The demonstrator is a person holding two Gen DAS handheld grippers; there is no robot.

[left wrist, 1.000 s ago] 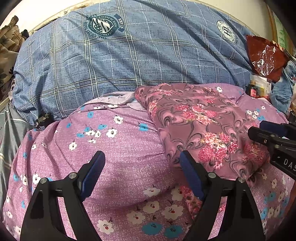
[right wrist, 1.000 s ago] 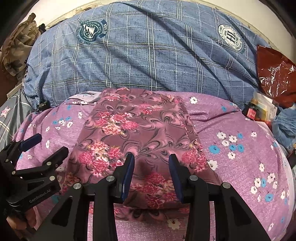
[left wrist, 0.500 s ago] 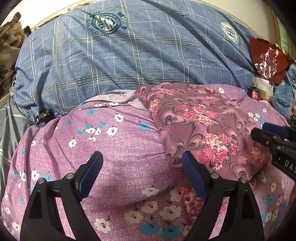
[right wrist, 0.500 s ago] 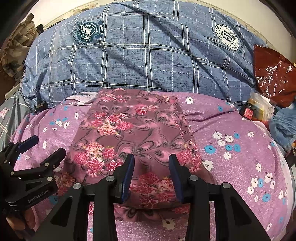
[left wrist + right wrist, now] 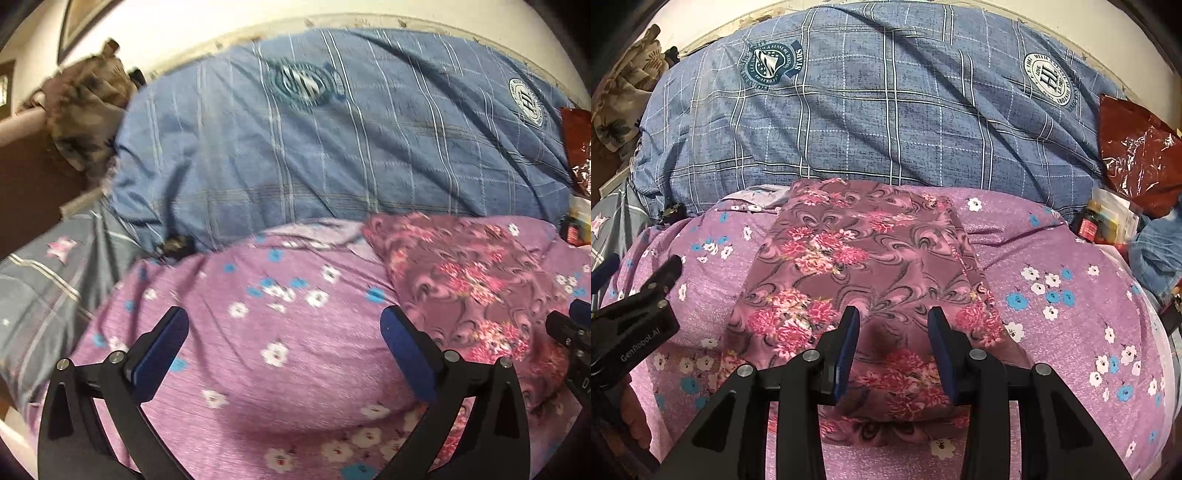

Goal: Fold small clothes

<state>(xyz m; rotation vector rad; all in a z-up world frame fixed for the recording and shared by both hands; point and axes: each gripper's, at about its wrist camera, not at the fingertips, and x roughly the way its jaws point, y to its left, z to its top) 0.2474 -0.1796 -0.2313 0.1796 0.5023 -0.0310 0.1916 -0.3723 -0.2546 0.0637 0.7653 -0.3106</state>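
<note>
Floral garment (image 5: pixel 864 266): folded on purple bedspread (image 5: pixel 1071 314) | left tool (image 5: pixel 284 332): beside garment, jaws just widened, nothing between | right tool (image 5: pixel 892 328): over garment's near end, jaws apart, unclamped

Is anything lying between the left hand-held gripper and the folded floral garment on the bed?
Nothing visible. The left hand-held gripper, jaws just opened wide and empty, hovers over bare purple bedspread; the floral garment lies directly beside it.

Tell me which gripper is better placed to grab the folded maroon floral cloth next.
Right, probably: the right gripper sits over the folded maroon floral cloth's near edge, jaws apart. The left gripper, just opened wide, holds nothing beside it.
</note>
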